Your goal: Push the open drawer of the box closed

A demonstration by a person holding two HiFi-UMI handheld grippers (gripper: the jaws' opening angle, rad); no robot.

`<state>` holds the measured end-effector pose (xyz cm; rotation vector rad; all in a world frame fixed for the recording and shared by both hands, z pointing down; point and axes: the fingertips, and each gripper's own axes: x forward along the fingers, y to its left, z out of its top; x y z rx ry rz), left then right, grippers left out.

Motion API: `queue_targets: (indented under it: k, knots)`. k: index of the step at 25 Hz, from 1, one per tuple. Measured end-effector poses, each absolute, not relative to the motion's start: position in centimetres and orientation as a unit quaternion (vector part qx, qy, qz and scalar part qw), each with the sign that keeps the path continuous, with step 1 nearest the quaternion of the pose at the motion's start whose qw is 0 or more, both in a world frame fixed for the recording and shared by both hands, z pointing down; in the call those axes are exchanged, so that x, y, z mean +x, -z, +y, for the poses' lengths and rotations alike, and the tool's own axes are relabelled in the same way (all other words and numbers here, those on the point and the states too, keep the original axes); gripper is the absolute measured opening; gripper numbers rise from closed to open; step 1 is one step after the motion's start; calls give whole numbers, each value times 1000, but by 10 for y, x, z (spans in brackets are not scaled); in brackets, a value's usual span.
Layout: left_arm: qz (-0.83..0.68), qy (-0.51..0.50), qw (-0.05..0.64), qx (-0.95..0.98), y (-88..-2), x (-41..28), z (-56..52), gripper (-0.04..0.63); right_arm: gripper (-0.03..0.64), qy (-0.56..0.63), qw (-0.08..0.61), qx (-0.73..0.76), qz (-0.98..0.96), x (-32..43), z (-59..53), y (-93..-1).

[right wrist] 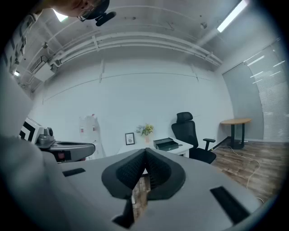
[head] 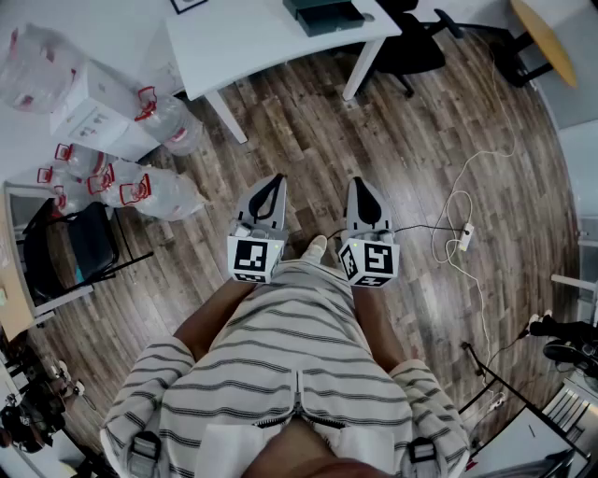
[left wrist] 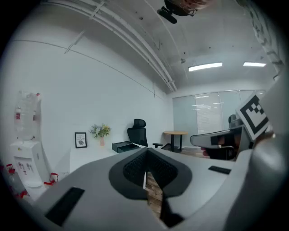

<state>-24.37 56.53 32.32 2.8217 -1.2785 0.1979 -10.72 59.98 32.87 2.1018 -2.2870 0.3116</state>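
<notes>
Both idle at the waist: left hand-held gripper [head: 272, 183] and right hand-held gripper [head: 363, 186] each have their jaws pressed together with nothing between them, pointing roughly level over the floor [head: 308, 140]. The box [head: 322, 14] sits near the right end of the tabletop [head: 252, 42], well apart from both. Its drawer [right wrist: 169, 146] looks pulled out, but it is too small to say how far. The step is probably the approach. Best bet: walk up, keep one hand-held gripper closed as a blunt pusher, meet the middle of the drawer front and push straight along its slide. Steady the box with the other one, since a light box would likely skid. Counts: two hand-held grippers, one box, one tabletop, one frame [right wrist: 129, 138], one flower vase [right wrist: 146, 131], one black chair [head: 411, 47], one round table [head: 542, 37]. Several jugs [head: 140, 191] sit by the floor's left edge, exact number unclear.
</notes>
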Motion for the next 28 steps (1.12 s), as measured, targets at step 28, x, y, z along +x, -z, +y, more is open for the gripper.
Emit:
queue_targets:
  k: [28]
  knots:
    - [-439, -82, 51, 893, -365, -161, 517, -2, 9, -133, 16, 640, -757, -20, 548, -380]
